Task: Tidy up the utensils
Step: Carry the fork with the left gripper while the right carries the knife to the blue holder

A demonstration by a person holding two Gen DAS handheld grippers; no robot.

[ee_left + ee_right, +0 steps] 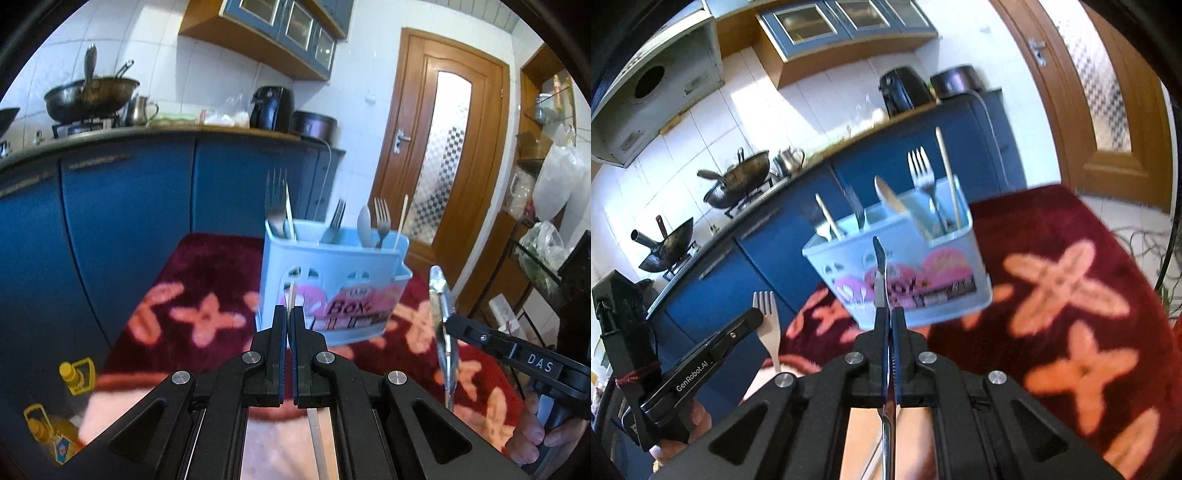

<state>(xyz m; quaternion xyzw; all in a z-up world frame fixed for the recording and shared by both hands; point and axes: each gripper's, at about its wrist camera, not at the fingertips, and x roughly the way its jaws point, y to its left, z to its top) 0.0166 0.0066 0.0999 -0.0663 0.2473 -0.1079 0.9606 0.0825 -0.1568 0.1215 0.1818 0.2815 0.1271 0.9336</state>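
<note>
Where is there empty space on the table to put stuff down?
The red flowered cloth is bare right of the blue box, toward the door, and left of it, beside the blue cupboards. Inside the box it is crowded with forks and chopsticks.

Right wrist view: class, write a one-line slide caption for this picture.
Right gripper shut on a spoon before the blue utensil box; left gripper beside it holds a fork.

Utensil box stands ahead; bare red cloth lies open beside it.
</note>
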